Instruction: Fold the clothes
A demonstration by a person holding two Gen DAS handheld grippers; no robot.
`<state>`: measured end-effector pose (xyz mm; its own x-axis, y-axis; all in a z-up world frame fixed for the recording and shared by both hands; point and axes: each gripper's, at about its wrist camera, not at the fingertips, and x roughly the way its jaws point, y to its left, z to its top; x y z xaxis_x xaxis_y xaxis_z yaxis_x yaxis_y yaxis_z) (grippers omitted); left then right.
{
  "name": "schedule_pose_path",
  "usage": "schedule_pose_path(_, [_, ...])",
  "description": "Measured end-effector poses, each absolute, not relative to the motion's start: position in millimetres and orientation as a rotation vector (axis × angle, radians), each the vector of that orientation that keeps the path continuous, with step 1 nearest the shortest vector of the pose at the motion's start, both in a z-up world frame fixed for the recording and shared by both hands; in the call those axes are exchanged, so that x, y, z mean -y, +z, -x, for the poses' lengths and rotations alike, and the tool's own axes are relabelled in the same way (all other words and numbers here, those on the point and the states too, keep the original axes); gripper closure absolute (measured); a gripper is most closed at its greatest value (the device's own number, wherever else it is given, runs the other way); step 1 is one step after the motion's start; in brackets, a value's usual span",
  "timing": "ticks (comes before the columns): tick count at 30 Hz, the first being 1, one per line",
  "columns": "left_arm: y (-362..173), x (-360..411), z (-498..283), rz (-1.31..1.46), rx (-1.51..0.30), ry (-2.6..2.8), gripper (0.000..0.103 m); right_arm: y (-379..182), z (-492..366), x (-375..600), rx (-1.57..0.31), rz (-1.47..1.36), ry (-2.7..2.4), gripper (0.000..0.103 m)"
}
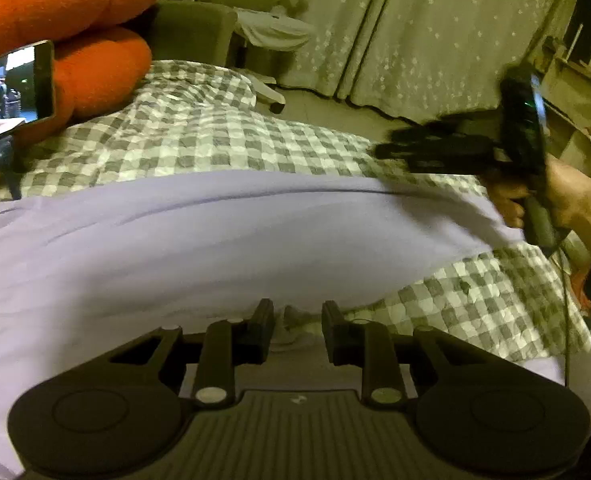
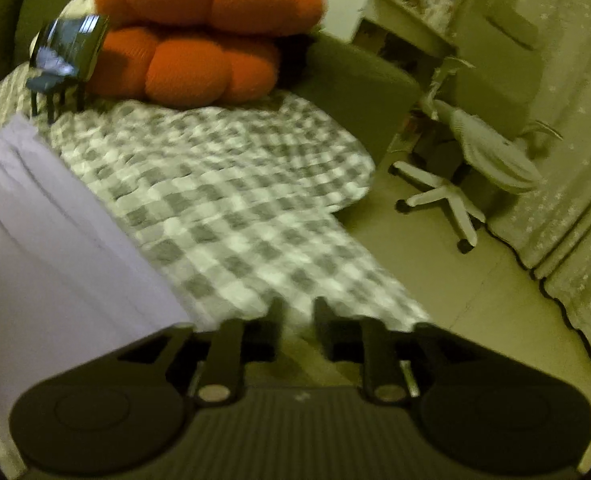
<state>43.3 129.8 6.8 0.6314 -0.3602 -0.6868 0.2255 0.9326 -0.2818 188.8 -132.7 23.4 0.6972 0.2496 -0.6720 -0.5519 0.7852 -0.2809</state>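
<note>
Quilt (image 1: 199, 140), checked, as work surface. Garment (image 1: 195, 248), lilac, spread flat across quilt, one crease running along it, so laid out for folding. Left gripper (image 1: 297, 316) at garment's near edge, parted, empty. Right gripper (image 2: 297, 316) over quilt beside garment, parted, empty.

right gripper (image 1: 395, 148) at 2 o'clock: motion-blurred, jaws unreadable | phone (image 1: 15, 84) at 10: cut off by edge
</note>
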Motion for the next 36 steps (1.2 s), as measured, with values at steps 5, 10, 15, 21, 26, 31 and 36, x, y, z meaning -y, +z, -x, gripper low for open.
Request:
schedule_pose_path(5, [8, -130, -44, 0.198, -0.829, -0.339, 0.078, 30, -182, 171, -0.659, 0.46, 0.42, 0.067])
schedule_pose_path(10, [13, -126, -52, 0.198, -0.826, -0.337, 0.078, 29, -171, 223, -0.675, 0.413, 0.354, 0.066])
schedule_pose_path(15, [17, -118, -68, 0.18, -0.835, -0.345, 0.077, 29, -161, 276, -0.691, 0.365, 0.289, 0.063])
schedule_pose_path(21, [10, -107, -87, 0.171, -0.861, -0.344, 0.077, 27, -152, 320, -0.716, 0.325, 0.26, 0.062])
schedule_pose_path(26, [3, -95, -92, 0.142, -0.874, -0.355, 0.077, 20, -153, 324, -0.749, 0.322, 0.327, 0.063])
schedule_pose_path(31, [0, -85, -89, 0.084, -0.863, -0.361, 0.077, 14, -154, 327, -0.783, 0.319, 0.395, 0.066])
schedule_pose_path(36, [-1, -83, -84, 0.057, -0.849, -0.37, 0.077, 9, -150, 326, -0.804, 0.373, 0.483, 0.097])
